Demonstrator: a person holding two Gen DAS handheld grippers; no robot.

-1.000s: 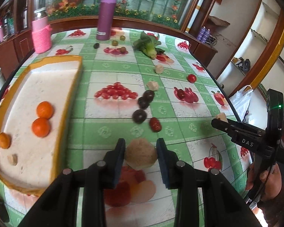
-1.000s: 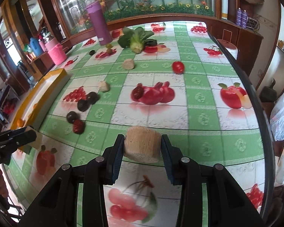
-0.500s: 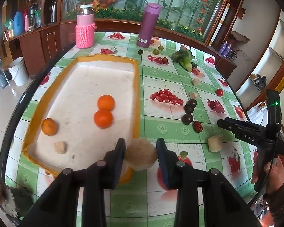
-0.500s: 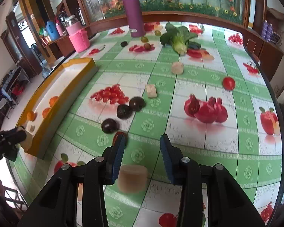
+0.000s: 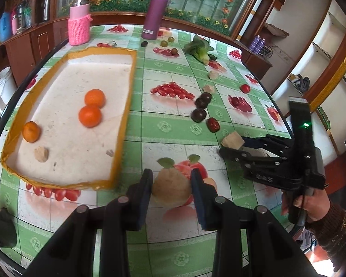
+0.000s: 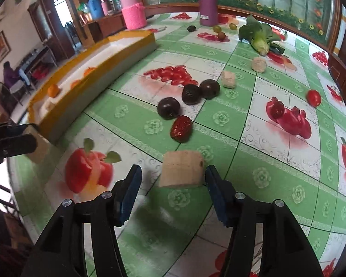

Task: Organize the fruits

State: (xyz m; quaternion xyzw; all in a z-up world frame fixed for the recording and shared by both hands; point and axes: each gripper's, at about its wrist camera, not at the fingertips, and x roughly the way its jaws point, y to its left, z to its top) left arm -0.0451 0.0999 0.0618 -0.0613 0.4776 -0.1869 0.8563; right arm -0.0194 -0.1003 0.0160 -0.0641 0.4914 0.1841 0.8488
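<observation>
Date (image 6: 181, 129) and plums (image 6: 191, 94) (three) crowd block (image 6: 181, 171).

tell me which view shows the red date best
The right wrist view: the red date lies close and large, its wrinkled skin clear, just below a dark plum. The left wrist view shows the same date small and far off, with no detail.

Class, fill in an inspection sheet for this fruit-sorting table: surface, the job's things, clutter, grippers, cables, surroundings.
Surface: fruit-print tablecloth.
Job's things: yellow-rimmed tray holds three oranges and a beige chunk; dark plums and a red date lie loose.
Clutter: purple flask, pink jar, leafy green.
Grippers: left gripper shut on a beige lump; right gripper closing, beige block between its jaws.
Cables: nothing seen.
Surroundings: wooden cabinets.
</observation>
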